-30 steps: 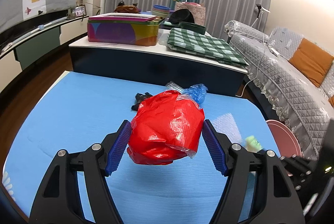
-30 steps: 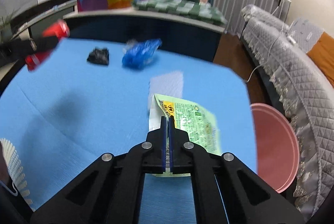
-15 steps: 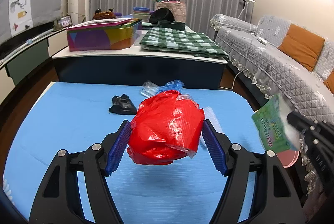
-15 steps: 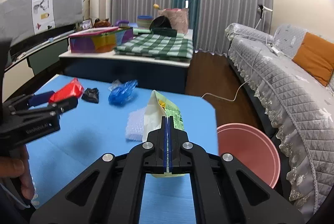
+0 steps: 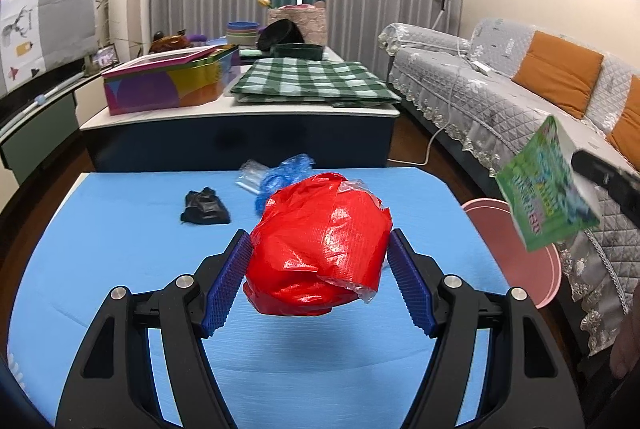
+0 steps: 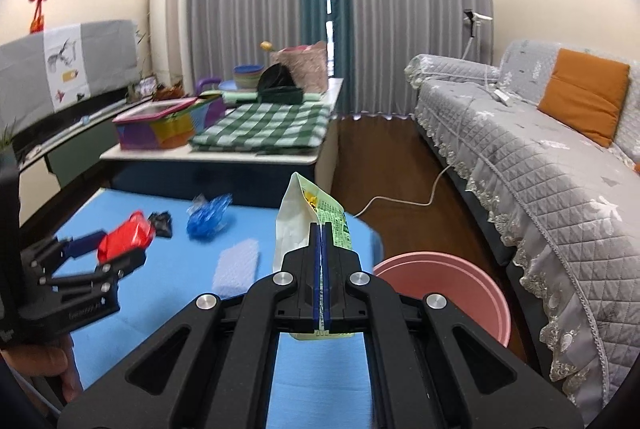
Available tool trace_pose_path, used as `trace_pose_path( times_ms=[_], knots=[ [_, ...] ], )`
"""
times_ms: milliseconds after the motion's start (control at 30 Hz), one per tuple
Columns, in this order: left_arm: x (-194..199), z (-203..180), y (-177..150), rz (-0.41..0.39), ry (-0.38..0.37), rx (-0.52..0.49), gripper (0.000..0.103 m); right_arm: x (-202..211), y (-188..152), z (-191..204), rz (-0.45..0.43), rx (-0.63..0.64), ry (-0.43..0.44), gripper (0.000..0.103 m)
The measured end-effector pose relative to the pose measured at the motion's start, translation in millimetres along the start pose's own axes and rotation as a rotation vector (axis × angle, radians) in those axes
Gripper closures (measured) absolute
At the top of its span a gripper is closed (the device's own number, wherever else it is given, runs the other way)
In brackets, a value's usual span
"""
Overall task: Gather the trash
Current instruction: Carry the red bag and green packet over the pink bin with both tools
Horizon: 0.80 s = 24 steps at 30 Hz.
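My left gripper (image 5: 318,265) is shut on a crumpled red plastic bag (image 5: 320,249) and holds it above the blue table (image 5: 100,249). It also shows in the right wrist view (image 6: 120,243). My right gripper (image 6: 321,249) is shut on a green and white snack wrapper (image 6: 316,213), held up near the table's right edge; the wrapper also shows in the left wrist view (image 5: 544,185). A pink bin (image 6: 444,289) stands on the floor to the right of the table. A blue plastic wrapper (image 5: 284,175), a black scrap (image 5: 204,207) and a piece of bubble wrap (image 6: 236,261) lie on the table.
A dark low cabinet (image 5: 240,137) with a colourful box (image 5: 164,81) and a green checked cloth (image 5: 308,85) stands behind the table. A grey quilted sofa (image 6: 540,165) runs along the right. A white cable (image 6: 404,201) lies on the wood floor.
My right gripper has lifted the snack wrapper off the table and carried it right and up, toward the pink bin. My left gripper has kept hold of the red bag and risen a little.
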<state>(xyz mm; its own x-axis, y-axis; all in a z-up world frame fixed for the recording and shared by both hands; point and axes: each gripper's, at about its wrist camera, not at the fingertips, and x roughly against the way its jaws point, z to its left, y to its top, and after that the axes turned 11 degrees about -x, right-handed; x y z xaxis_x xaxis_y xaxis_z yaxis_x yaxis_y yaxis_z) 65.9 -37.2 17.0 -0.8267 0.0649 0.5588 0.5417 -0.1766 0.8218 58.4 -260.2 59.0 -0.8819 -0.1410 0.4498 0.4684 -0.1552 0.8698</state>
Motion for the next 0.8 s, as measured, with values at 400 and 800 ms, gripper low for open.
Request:
trace_pose_path(
  times_ms=[400, 800],
  knots=[
    [-16.3, -52.3, 16.5, -0.018, -0.104, -0.078, 0.035, 15.8, 37.4, -76.5, -0.058, -0.103, -0.087, 0.102],
    [-42.0, -111.0, 56.3, -0.042, -0.215, -0.134, 0.035, 10.3, 59.3, -125.3, -0.046, -0.138, -0.122, 0.102]
  ],
)
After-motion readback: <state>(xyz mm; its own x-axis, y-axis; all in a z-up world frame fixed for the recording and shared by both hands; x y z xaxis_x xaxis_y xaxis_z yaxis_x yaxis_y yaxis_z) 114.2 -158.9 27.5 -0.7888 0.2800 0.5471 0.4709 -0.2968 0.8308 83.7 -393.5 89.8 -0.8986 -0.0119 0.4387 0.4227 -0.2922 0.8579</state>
